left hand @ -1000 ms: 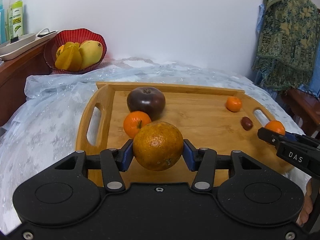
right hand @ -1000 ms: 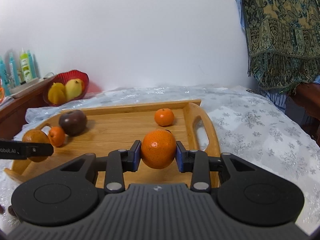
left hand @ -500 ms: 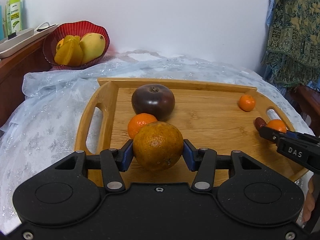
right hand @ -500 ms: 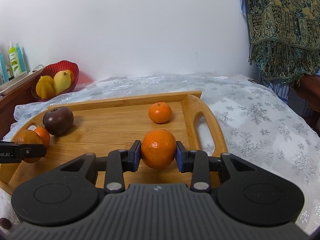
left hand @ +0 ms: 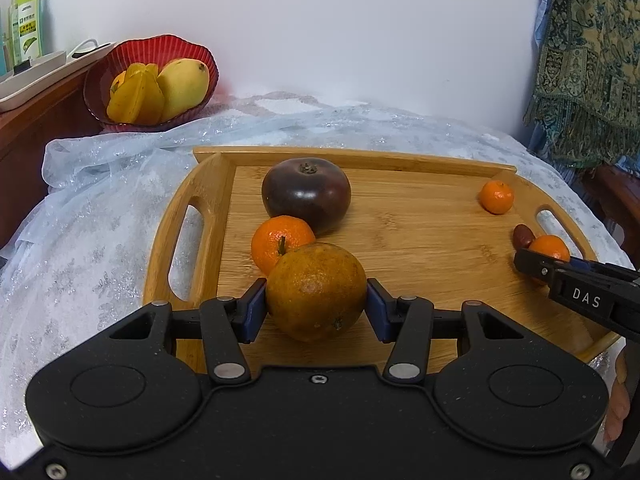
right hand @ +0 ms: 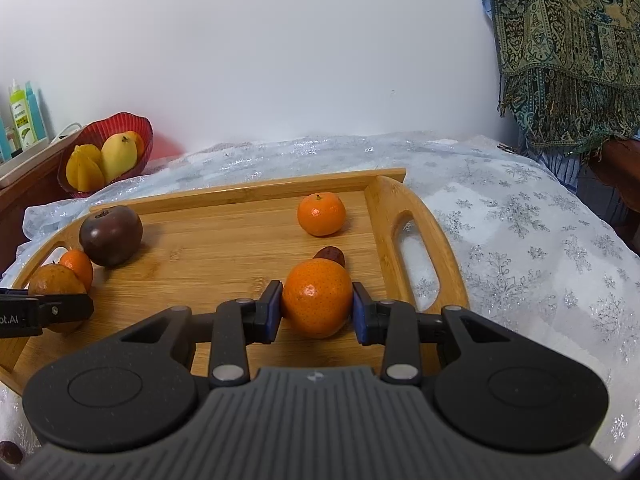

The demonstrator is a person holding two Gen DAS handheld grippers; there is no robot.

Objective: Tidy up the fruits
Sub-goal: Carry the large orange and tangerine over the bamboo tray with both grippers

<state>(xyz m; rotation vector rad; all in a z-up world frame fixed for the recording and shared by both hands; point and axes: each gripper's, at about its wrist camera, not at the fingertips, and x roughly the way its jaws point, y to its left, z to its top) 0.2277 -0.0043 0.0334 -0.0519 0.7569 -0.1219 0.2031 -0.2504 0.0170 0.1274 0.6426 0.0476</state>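
A: What is the biggest thing here?
B: The wooden tray (left hand: 208, 184), lying on a pale cloth (left hand: 88, 240). On it stands a dark purple fruit (left hand: 306, 194), touching a tangerine (left hand: 276, 240).
A: And the claws?
B: The left gripper (left hand: 316, 306) is closed on a dull brownish orange (left hand: 316, 290), low over the tray's near left part. The right gripper (right hand: 317, 306) is closed on a bright mandarin (right hand: 317, 298) near the right handle.
A: Smaller things?
B: One small mandarin (right hand: 321, 214) farther back, and a brown date (right hand: 330, 255) just behind the held mandarin.
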